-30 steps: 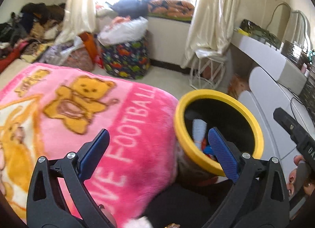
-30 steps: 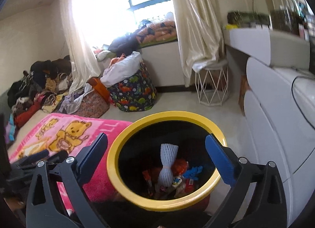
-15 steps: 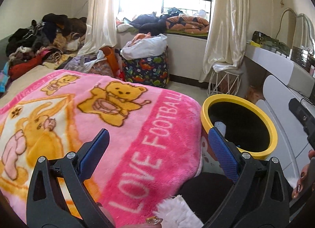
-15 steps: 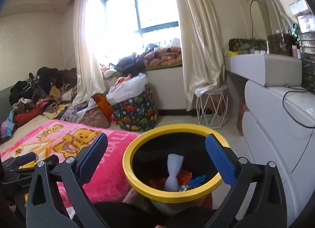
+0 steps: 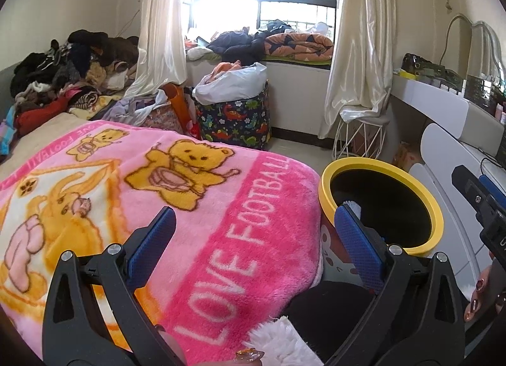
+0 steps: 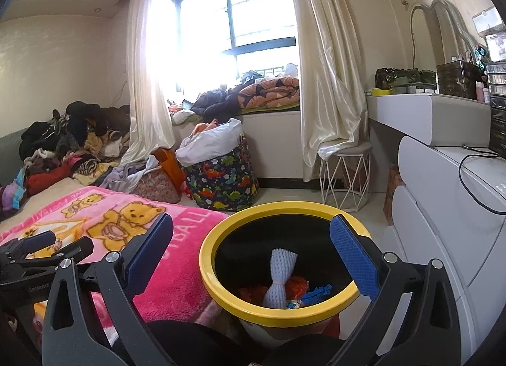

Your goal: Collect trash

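Observation:
A yellow-rimmed trash bin (image 6: 221,293) stands on the floor beside the bed; it also shows in the left wrist view (image 5: 436,233). Inside lie a white foam net sleeve (image 6: 280,274), orange wrappers (image 6: 295,287) and a blue scrap (image 6: 316,291). My right gripper (image 6: 253,258) is open and empty, held above the bin's near side. My left gripper (image 5: 256,245) is open and empty over the pink bear blanket (image 5: 177,195), left of the bin. The right gripper's tip (image 5: 477,198) shows at the left view's right edge.
A dinosaur-print laundry basket (image 6: 226,179) and a white wire stool (image 6: 346,176) stand near the window. Clothes are piled (image 6: 69,144) at the bed's far end. White drawers (image 6: 442,223) and a dresser stand right of the bin.
Both grippers have risen and pulled back from the bin and tilted up, so more of the room and blanket shows. Both stay open and empty.

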